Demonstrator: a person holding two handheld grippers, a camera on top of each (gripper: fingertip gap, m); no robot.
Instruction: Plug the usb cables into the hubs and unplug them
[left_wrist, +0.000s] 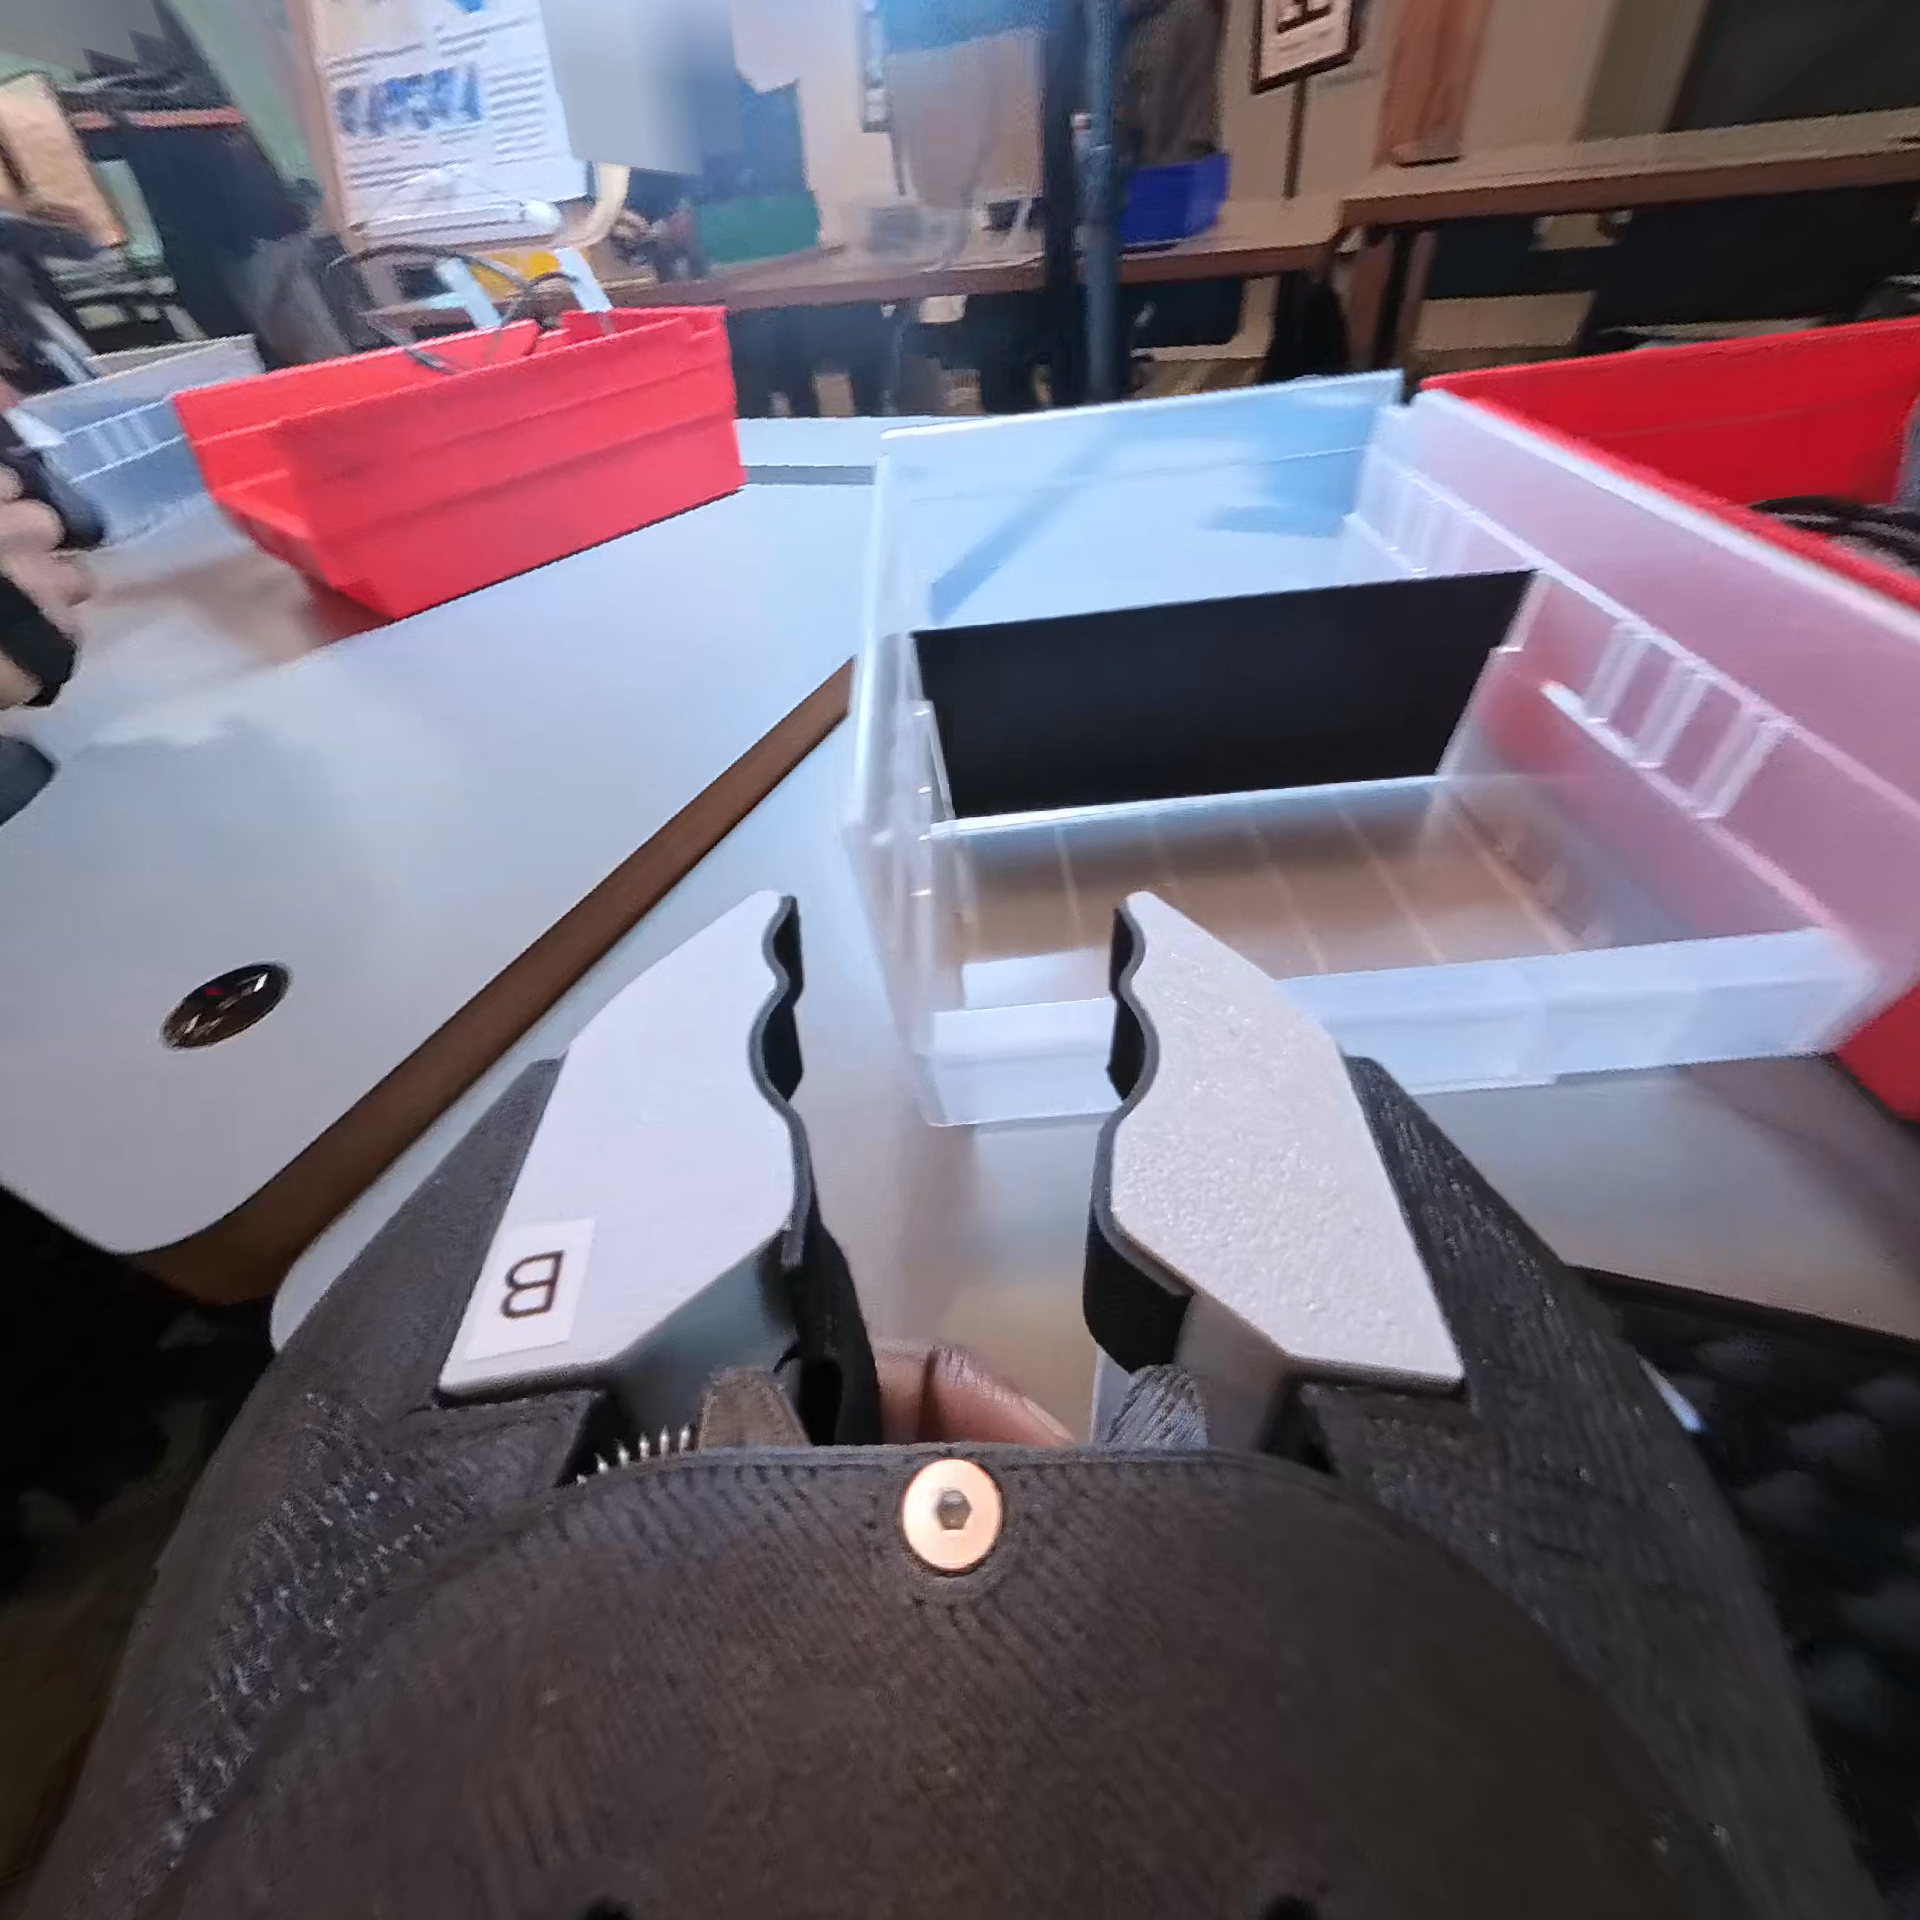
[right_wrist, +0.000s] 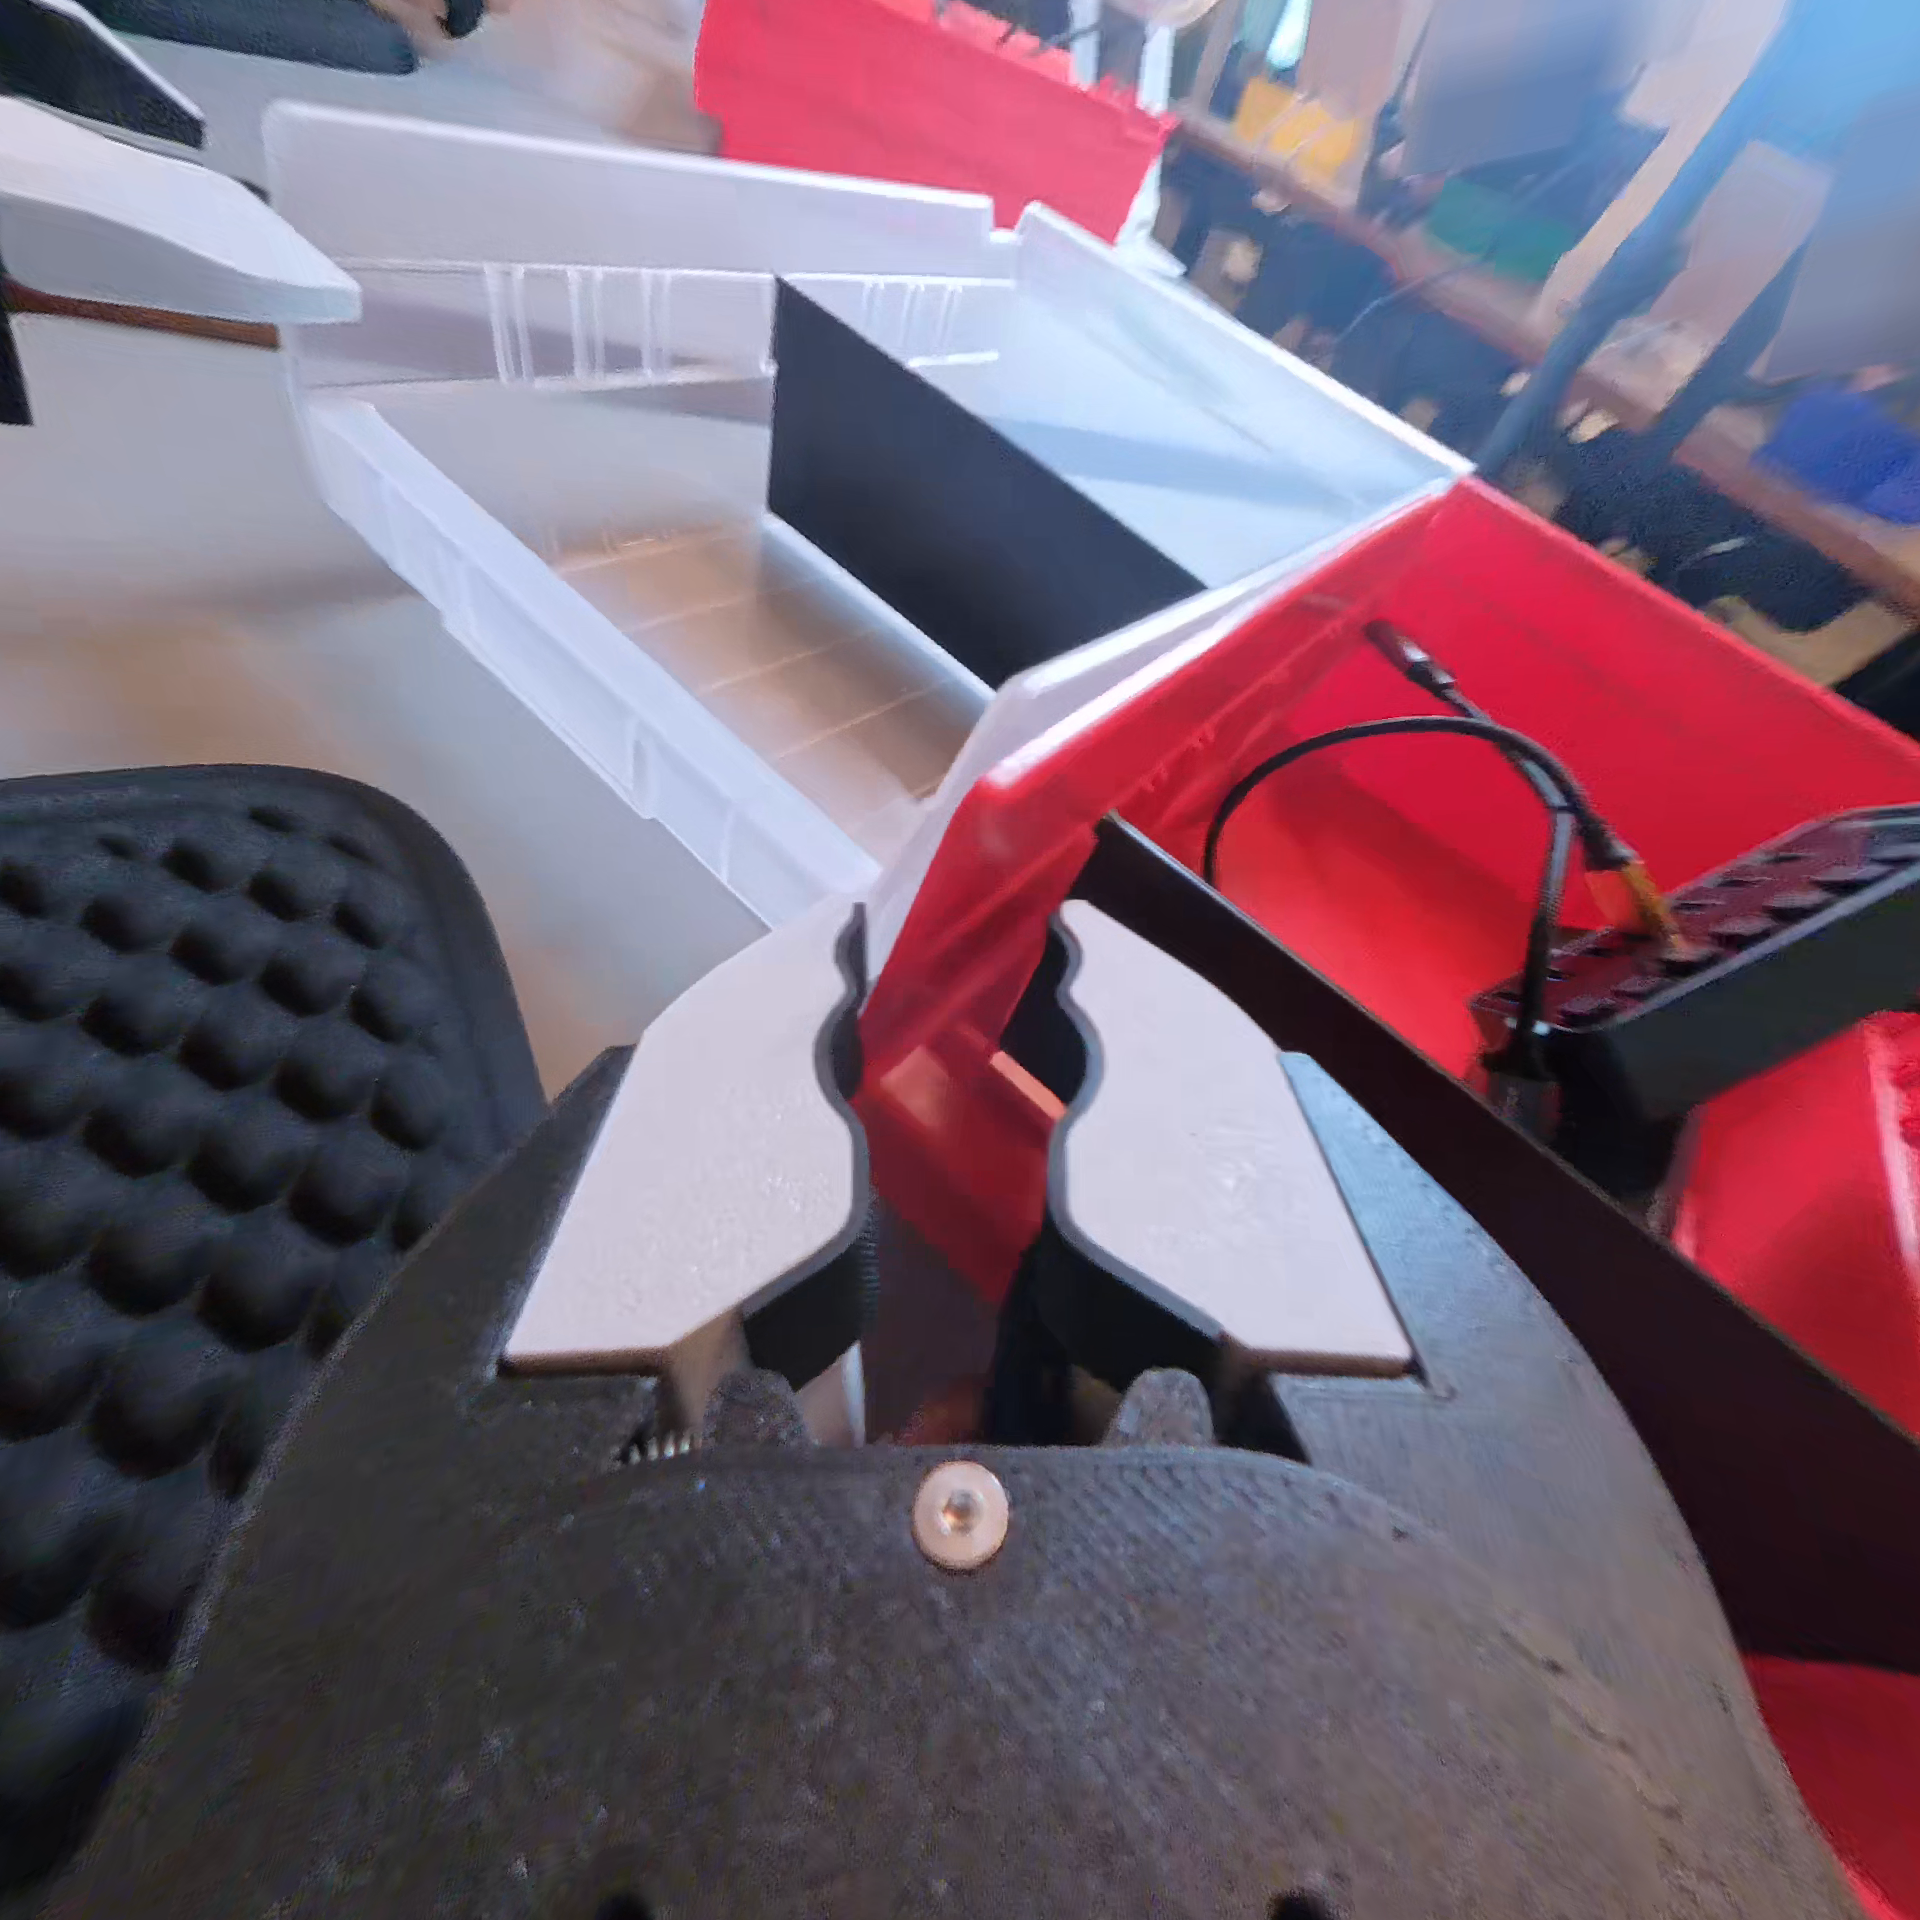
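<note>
Bearing a lettered white sticker (left_wrist: 532, 1288): left tongs (left_wrist: 956, 935), parted.

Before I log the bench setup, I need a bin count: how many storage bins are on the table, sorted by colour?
Red bins: 2, one far left and one on the right holding the hub and cable
Clear bins: 2, the divided one in the middle and one at the far left edge
Total: 4
</note>
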